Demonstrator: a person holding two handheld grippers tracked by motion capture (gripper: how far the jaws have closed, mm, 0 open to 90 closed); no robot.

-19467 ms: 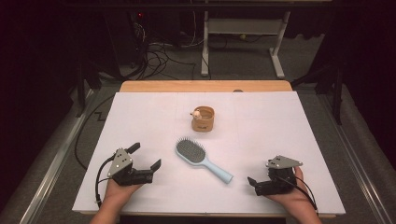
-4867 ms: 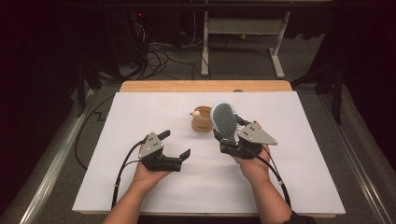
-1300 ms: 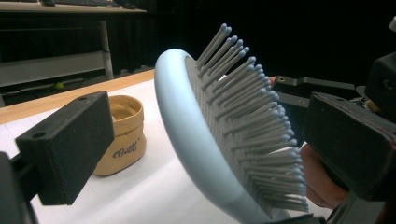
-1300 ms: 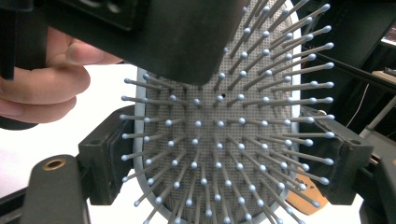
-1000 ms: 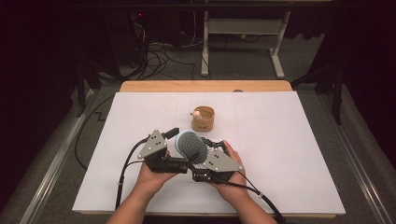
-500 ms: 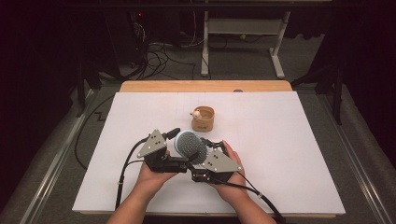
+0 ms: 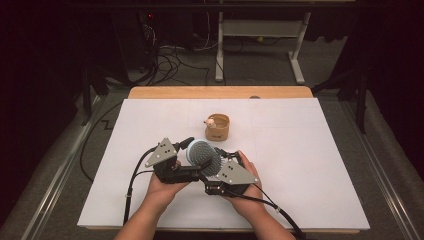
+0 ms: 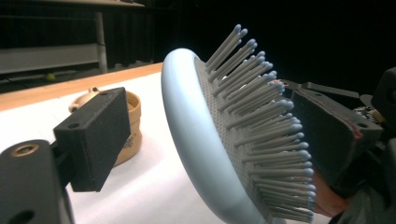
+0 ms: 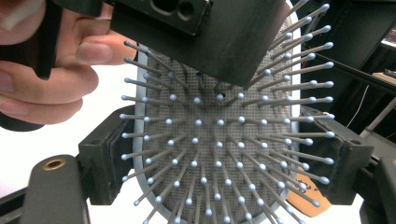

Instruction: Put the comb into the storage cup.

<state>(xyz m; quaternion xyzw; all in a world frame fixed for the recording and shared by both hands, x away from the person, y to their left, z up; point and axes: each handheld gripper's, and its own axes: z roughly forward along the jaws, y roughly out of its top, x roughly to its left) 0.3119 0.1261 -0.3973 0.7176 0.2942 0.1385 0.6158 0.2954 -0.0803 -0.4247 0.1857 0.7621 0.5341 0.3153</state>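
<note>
The right gripper [image 7: 216, 172] pinched the blue hairbrush [image 7: 203, 156] while the left gripper [image 7: 192, 159] was closing around its head — next, a firm squeeze before the right let go.

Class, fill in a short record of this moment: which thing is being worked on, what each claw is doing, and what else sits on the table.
Thing in hand: hairbrush, head raised, bristles facing the person
Right claw: shut on the hairbrush head, pads at its two edges
Left claw: jaws just closing around the head, left pad apart from its back
Also on table: small wooden cup, beyond the hands
</note>
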